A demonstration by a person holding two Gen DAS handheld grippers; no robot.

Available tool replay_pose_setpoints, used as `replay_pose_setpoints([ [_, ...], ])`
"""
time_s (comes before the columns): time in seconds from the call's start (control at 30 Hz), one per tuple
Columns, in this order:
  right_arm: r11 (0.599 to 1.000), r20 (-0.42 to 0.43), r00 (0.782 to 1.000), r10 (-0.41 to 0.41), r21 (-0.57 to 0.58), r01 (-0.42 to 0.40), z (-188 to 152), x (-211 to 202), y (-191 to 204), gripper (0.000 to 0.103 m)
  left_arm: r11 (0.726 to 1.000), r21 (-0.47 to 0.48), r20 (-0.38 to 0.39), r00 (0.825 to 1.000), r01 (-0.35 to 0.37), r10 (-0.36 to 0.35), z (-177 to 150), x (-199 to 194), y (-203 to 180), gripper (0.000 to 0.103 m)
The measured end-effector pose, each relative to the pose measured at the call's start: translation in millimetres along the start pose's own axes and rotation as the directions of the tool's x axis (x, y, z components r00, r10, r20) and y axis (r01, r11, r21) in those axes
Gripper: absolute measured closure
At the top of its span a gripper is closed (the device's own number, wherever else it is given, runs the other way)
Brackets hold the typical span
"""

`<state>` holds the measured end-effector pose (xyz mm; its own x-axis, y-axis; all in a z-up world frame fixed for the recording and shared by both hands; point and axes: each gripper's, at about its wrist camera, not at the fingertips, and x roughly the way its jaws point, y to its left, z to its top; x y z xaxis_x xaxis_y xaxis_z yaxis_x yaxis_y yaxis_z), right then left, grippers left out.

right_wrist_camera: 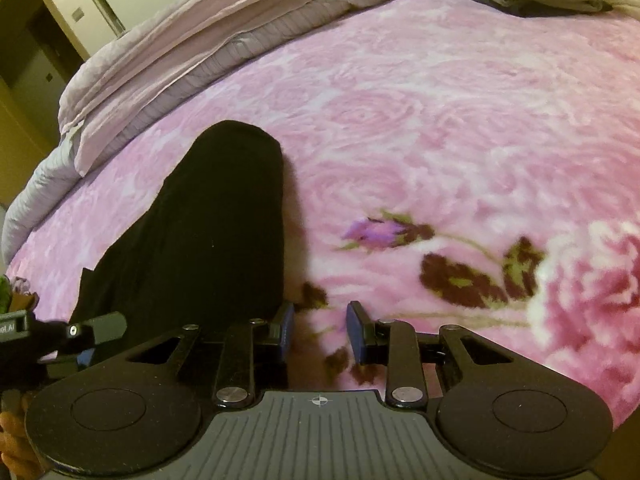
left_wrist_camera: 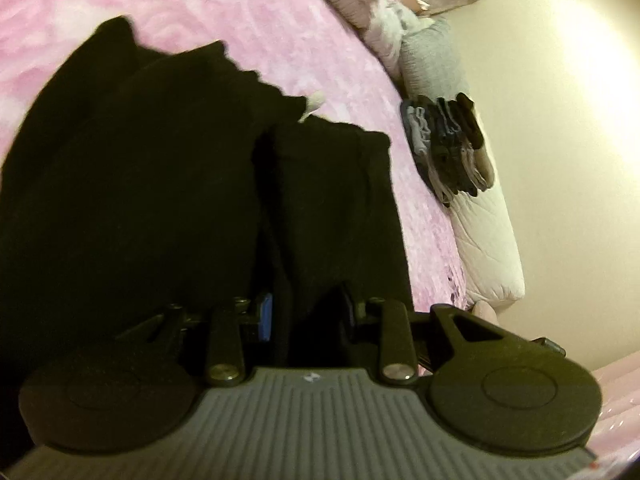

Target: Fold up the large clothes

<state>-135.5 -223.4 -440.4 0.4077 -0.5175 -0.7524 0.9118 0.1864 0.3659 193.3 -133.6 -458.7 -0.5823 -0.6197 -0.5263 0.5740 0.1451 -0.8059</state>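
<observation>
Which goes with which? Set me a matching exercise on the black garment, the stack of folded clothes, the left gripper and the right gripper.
Things:
1. black garment
2. stack of folded clothes
3. left gripper
4. right gripper

States:
A. open, over bare pink blanket
B. at the bed's far edge
C. black cloth between its fingers
D. lying on the blanket

Pairs: 1-D, 2-B, 3-C, 4-A

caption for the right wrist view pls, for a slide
Open right tool hovers over the pink rose-patterned fleece blanket, just right of a black fabric garment.
</observation>
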Motion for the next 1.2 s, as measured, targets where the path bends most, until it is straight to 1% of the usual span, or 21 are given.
replay_pose_setpoints([
  [0.03,1.0,-0.003,1.0,-0.006,-0.01,0.006,1.1,1.8,1.8,0.076,1.0,0.026,0.009,1.0,-0.01,0.01,0.9,-0.2,-3.4,0.095],
  [0.1,0.999,-0.007,1.0,-0.014,-0.031,0.014,3.5,0.7,9.3,0.076,0.995,0.1,0.054,0.998,-0.026,0.021,0.9,-9.1,-12.5,0.095],
  [0.2,0.997,-0.001,1.0,0.013,-0.079,-0.014,7.6,-0.2,29.8,0.076,0.972,0.223,0.171,0.985,-0.074,0.036,0.9,-39.7,-27.0,0.096],
  [0.27,0.991,0.001,1.0,0.008,-0.131,-0.008,8.5,1.8,50.0,0.076,0.959,0.262,0.229,0.972,-0.107,0.046,2.7,-65.1,-26.4,0.096],
  [0.33,0.98,0.001,1.0,0.009,-0.198,-0.008,7.4,6.1,71.3,0.076,0.951,0.268,0.27,0.96,-0.152,0.077,3.0,-85.8,-17.4,0.096],
  [0.43,0.956,-0.017,1.0,0.019,-0.293,-0.023,1.0,17.3,102.4,0.076,0.952,0.218,0.279,0.949,-0.214,0.149,1.7,-100.3,14.5,0.096],
  [0.5,0.927,0.011,0.999,-0.046,-0.372,0.047,-8.0,25.9,120.2,0.075,0.969,0.153,0.246,0.957,-0.195,0.154,-0.1,-97.0,40.8,0.095],
  [0.57,0.916,0.031,0.997,-0.071,-0.392,0.078,-13.9,27.5,126.8,0.074,0.982,0.111,0.261,0.958,-0.155,0.122,-0.8,-99.8,49.5,0.096],
  [0.67,0.916,0.029,0.999,-0.043,-0.399,0.051,-16.3,22.2,127.3,0.073,0.974,0.169,0.325,0.942,-0.151,0.09,-5.9,-113.5,36.1,0.096],
  [0.7,0.912,0.033,0.999,-0.042,-0.407,0.052,-17.7,24.3,126.4,0.073,0.97,0.181,0.327,0.94,-0.161,0.095,-7.8,-113.4,34.5,0.096],
  [0.73,0.907,0.037,0.998,-0.05,-0.416,0.061,-19.1,28.0,125.0,0.072,0.967,0.184,0.316,0.942,-0.178,0.113,-9.5,-110.5,35.8,0.096],
  [0.77,0.903,0.05,0.997,-0.051,-0.424,0.067,-21.9,31.0,123.7,0.069,0.959,0.185,0.29,0.944,-0.215,0.155,-11.7,-102.5,38.4,0.095],
  [0.8,0.902,0.068,0.997,-0.035,-0.427,0.061,-24.0,31.1,121.2,0.068,0.953,0.188,0.286,0.941,-0.238,0.178,-12.8,-96.3,38.8,0.092],
  [0.87,0.921,0.082,0.997,0.011,-0.39,0.022,-25.2,21.7,109.6,0.067,0.959,0.158,0.313,0.933,-0.233,0.176,-19.5,-107.1,41.7,0.09],
  [0.93,0.938,0.084,0.992,0.09,-0.343,-0.056,-29.6,1.6,93.7,0.065,0.97,0.102,0.348,0.922,-0.219,0.172,-29.1,-128.9,42.9,0.088],
  [0.97,0.934,0.096,0.986,0.132,-0.344,-0.092,-37.1,-12.8,84.9,0.061,0.972,0.079,0.369,0.912,-0.22,0.177,-36.9,-140.4,42.5,0.085],
  [1.0,0.923,0.117,0.979,0.165,-0.368,-0.111,-46.7,-27.2,78.9,0.057,0.976,0.053,0.384,0.907,-0.211,0.175,-46.5,-151.6,42.9,0.081],
  [1.03,0.909,0.141,0.971,0.192,-0.399,-0.122,-57.1,-41.2,75.2,0.045,0.981,0.026,0.387,0.906,-0.193,0.168,-54.4,-158.7,43.8,0.078],
  [1.07,0.891,0.162,0.963,0.215,-0.437,-0.125,-70.4,-55.1,70.8,0.038,0.985,-0.009,0.386,0.908,-0.17,0.16,-65.7,-167.0,45.5,0.074],
  [1.13,0.855,0.16,0.954,0.253,-0.498,-0.144,-91.7,-72.3,66.6,0.037,0.991,-0.073,0.387,0.913,-0.113,0.133,-89.2,-179.2,50.1,0.069],
  [1.2,0.809,0.119,0.951,0.286,-0.561,-0.173,-110.6,-79.8,68.7,0.037,0.988,-0.142,0.383,0.918,-0.056,0.107,-107.5,-183.9,57.3,0.062],
])
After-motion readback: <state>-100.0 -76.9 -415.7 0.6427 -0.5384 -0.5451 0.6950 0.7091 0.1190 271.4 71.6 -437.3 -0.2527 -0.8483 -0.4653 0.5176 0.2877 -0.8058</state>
